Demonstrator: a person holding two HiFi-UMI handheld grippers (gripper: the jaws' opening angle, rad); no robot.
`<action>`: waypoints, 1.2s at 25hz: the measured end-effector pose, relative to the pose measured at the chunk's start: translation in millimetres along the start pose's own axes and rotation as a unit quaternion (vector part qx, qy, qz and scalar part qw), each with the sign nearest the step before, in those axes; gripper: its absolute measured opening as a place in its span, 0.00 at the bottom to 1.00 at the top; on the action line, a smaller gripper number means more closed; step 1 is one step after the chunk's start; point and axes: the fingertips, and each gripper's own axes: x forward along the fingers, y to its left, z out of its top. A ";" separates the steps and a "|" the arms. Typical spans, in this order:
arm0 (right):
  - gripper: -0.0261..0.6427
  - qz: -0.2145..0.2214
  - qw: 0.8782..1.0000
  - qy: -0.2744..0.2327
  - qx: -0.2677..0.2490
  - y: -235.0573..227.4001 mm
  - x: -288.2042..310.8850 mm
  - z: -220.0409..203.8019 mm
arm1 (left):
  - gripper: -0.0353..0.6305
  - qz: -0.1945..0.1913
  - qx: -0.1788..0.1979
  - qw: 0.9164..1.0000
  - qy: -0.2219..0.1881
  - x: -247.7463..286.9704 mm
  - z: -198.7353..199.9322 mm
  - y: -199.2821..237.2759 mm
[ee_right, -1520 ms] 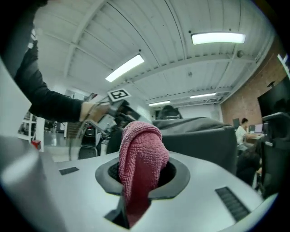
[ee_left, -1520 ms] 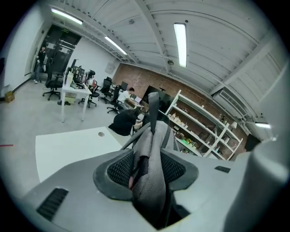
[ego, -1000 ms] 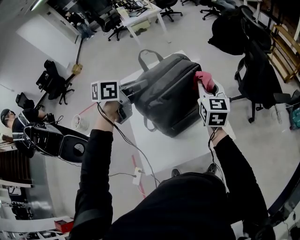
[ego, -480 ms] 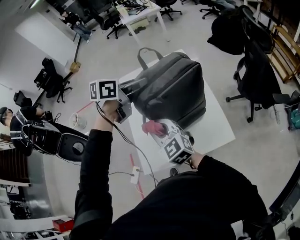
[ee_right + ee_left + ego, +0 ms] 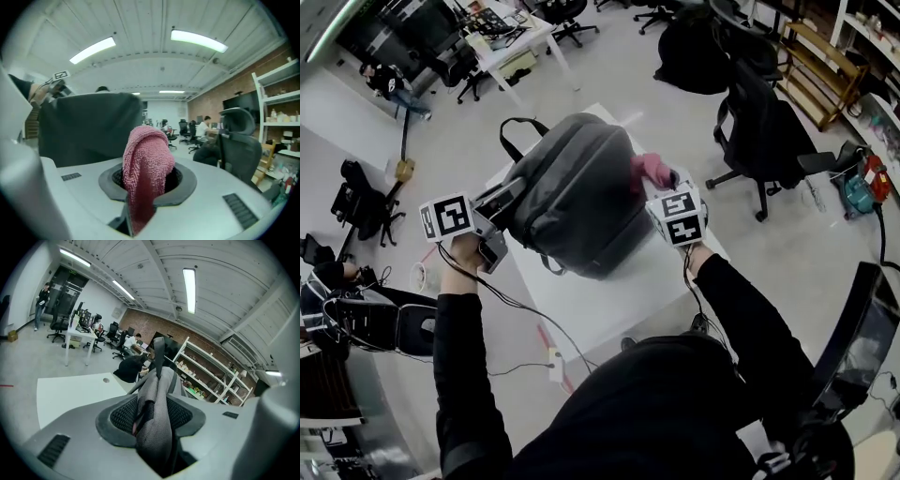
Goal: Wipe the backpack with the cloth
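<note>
Your left gripper (image 5: 508, 197) is clenched on a grey mesh strap (image 5: 157, 399) of the backpack (image 5: 577, 187), at the bag's left side in the head view. The strap fabric fills the gap between the jaws, bunched.

Your right gripper (image 5: 664, 187) is grasping the pink cloth (image 5: 146, 168). The jaws pinch its lower part and the rest stands up in a folded hump above them.

The backpack sits on the white table (image 5: 609, 300), top handle pointing away from you. The cloth is at the bag's right edge, near the top. It looks to be touching the fabric, but I can't confirm contact. In the right gripper view the bag's dark wall is just behind the cloth, to the left.
</note>
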 end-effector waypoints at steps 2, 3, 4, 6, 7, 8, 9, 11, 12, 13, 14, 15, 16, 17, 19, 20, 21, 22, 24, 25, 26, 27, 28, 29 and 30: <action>0.18 -0.063 0.998 -0.015 0.020 -44.2 -4.1 8.1 | 0.33 -0.001 0.000 1.000 0.000 2.9 -0.4 -0.8; 0.18 -0.078 0.996 -0.018 0.030 -54.1 -3.8 8.3 | 0.33 -0.001 -0.001 1.000 0.001 2.8 -0.4 -0.6; 0.18 -0.080 0.996 -0.016 0.038 -54.6 -1.3 4.8 | 0.33 -0.001 -0.001 1.000 0.002 2.3 -0.1 -0.3; 0.18 -0.053 0.998 0.003 0.041 -31.0 5.7 -13.7 | 0.33 0.000 -0.001 1.000 0.003 2.4 0.3 -0.2; 0.18 -0.032 0.999 0.016 0.041 -10.5 6.3 -25.6 | 0.33 0.001 -0.002 1.000 0.003 3.0 -0.1 0.0; 0.18 -0.012 0.999 0.026 0.043 13.1 3.8 -36.8 | 0.33 0.002 -0.003 1.000 0.003 3.4 -0.7 0.5; 0.18 0.010 0.998 0.034 0.047 39.1 -1.0 -46.6 | 0.33 0.003 -0.004 1.000 0.003 3.4 -1.0 1.1; 0.18 0.075 0.995 0.048 0.052 99.2 -11.0 -62.3 | 0.33 0.002 -0.005 1.000 0.002 3.1 -0.6 1.7; 0.18 0.119 0.990 0.056 0.051 133.1 -15.6 -68.1 | 0.33 0.001 -0.005 1.000 0.002 3.0 -0.4 1.5; 0.18 0.170 0.982 0.063 0.048 168.2 -21.2 -71.6 | 0.33 0.001 -0.005 1.000 0.003 3.0 -0.3 1.1; 0.18 0.223 0.972 0.066 0.041 202.7 -28.8 -72.3 | 0.33 0.001 -0.004 1.000 0.003 3.1 -0.6 0.6; 0.18 0.275 0.959 0.065 0.026 234.7 -38.4 -71.0 | 0.33 0.001 -0.004 1.000 0.003 3.2 -0.9 0.4; 0.18 0.321 0.945 0.060 0.008 261.5 -48.5 -68.8 | 0.33 0.002 -0.004 1.000 0.003 3.1 -1.0 0.4; 0.18 0.355 0.933 0.056 -0.011 280.5 -56.9 -67.1 | 0.33 0.002 -0.004 1.000 0.003 3.0 -0.9 0.6; 0.18 0.375 0.925 0.053 -0.031 289.9 -61.4 -68.9 | 0.33 0.001 -0.005 1.000 0.002 2.9 -0.6 0.5; 0.18 0.364 0.929 0.058 -0.027 280.9 -56.7 -72.5 | 0.33 0.000 -0.004 1.000 0.002 2.7 -0.6 0.2; 0.18 0.343 0.937 0.066 -0.019 264.8 -49.0 -77.1 | 0.33 -0.001 -0.003 1.000 0.002 2.5 -0.5 -0.3; 0.18 0.315 0.946 0.074 -0.010 243.1 -39.9 -81.8 | 0.33 -0.002 -0.002 1.000 0.003 2.2 -0.5 -0.7; 0.18 0.249 0.965 0.086 -0.001 188.5 -22.7 -89.2 | 0.33 -0.003 0.000 1.000 0.003 1.9 -0.2 -1.4; 0.18 0.211 0.974 0.088 0.003 156.4 -15.9 -91.3 | 0.33 -0.003 0.000 1.000 0.003 1.9 -0.1 -1.4; 0.18 0.165 0.982 0.088 0.009 121.3 -10.5 -92.2 | 0.33 -0.002 -0.001 1.000 0.002 2.0 0.0 -1.3; 0.18 0.112 0.990 0.085 0.018 83.9 -6.6 -92.5 | 0.33 -0.001 -0.001 1.000 0.002 2.2 0.1 -0.9; 0.18 0.054 0.995 0.081 0.032 46.4 -4.4 -92.7 | 0.33 0.000 0.000 1.000 0.002 2.2 0.2 -0.3; 0.18 0.000 0.996 0.077 0.050 12.2 -3.8 -93.7 | 0.33 0.002 0.001 1.000 0.002 2.0 0.4 0.3; 0.18 -0.043 0.994 0.075 0.073 -15.0 -4.2 -95.5 | 0.33 0.004 0.003 1.000 0.003 1.6 0.5 0.9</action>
